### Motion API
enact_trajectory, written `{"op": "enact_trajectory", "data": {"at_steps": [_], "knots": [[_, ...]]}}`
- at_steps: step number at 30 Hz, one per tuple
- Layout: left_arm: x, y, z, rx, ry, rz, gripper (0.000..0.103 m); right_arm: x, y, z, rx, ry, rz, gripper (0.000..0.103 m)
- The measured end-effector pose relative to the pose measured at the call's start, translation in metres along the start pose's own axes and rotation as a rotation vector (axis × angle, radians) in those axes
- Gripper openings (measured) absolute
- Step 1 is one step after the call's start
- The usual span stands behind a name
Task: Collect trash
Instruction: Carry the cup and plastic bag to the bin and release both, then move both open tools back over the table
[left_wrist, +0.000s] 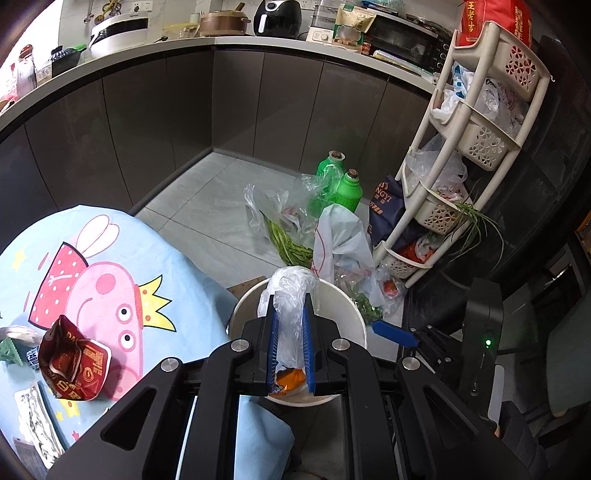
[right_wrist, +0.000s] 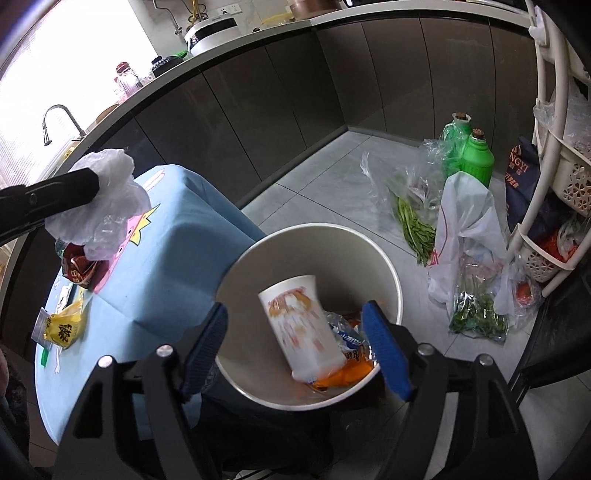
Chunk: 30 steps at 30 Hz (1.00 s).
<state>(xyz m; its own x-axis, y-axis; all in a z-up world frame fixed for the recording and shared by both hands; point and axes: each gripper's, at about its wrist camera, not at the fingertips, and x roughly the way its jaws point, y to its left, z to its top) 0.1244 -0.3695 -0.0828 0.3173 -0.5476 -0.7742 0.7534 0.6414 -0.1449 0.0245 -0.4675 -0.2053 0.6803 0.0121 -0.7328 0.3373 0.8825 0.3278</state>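
My left gripper (left_wrist: 291, 301) is shut on a crumpled clear plastic bag (left_wrist: 290, 288), which in the left wrist view lines up with the mouth of the white bin (left_wrist: 347, 299). In the right wrist view the same bag (right_wrist: 107, 192) hangs high to the left of the bin (right_wrist: 258, 254). My right gripper (right_wrist: 293, 308) stands open over the bin. A blurred white paper cup (right_wrist: 303, 325) lies tilted inside, clear of both pads, on orange wrappers (right_wrist: 347, 373). A red snack wrapper (left_wrist: 72, 365), a yellow packet (right_wrist: 64, 326) and a foil wrapper (left_wrist: 37, 421) lie on the blue-clothed table (left_wrist: 177, 258).
Two green bottles (left_wrist: 349, 190), plastic bags with greens (left_wrist: 284, 240) and a white bag (left_wrist: 340, 236) lie on the tiled floor behind the bin. A cream basket rack (left_wrist: 476, 136) stands at the right. Dark cabinets line the back under a crowded counter.
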Motion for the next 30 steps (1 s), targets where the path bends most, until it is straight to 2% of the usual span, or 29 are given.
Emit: {"op": "enact_trajectory", "data": {"at_steps": [7, 17, 20, 22, 26, 28, 30], "knots": [[0.016, -0.007, 0.003, 0.012, 0.018, -0.012, 0.011, -0.006, -0.007, -0.004, -0.027, -0.001, -0.046, 0.083], [0.042, -0.019, 0.005, 0.031, 0.042, -0.025, 0.013, -0.003, -0.012, -0.016, -0.027, 0.037, -0.043, 0.083], [0.045, -0.019, 0.004, 0.03, 0.043, -0.006, 0.024, -0.003, -0.01, -0.018, -0.029, 0.039, -0.04, 0.084], [0.043, -0.019, 0.003, 0.028, 0.028, 0.016, 0.047, -0.003, -0.01, -0.018, -0.031, 0.037, -0.039, 0.084], [0.038, -0.017, 0.004, 0.023, 0.006, 0.025, 0.055, -0.005, -0.008, -0.016, -0.034, 0.034, -0.039, 0.085], [0.035, -0.015, 0.004, 0.016, -0.008, 0.03, 0.069, -0.006, -0.007, -0.016, -0.039, 0.033, -0.039, 0.085], [0.03, -0.012, 0.005, -0.001, -0.029, 0.032, 0.076, -0.007, -0.004, -0.015, -0.043, 0.031, -0.039, 0.086]]}}
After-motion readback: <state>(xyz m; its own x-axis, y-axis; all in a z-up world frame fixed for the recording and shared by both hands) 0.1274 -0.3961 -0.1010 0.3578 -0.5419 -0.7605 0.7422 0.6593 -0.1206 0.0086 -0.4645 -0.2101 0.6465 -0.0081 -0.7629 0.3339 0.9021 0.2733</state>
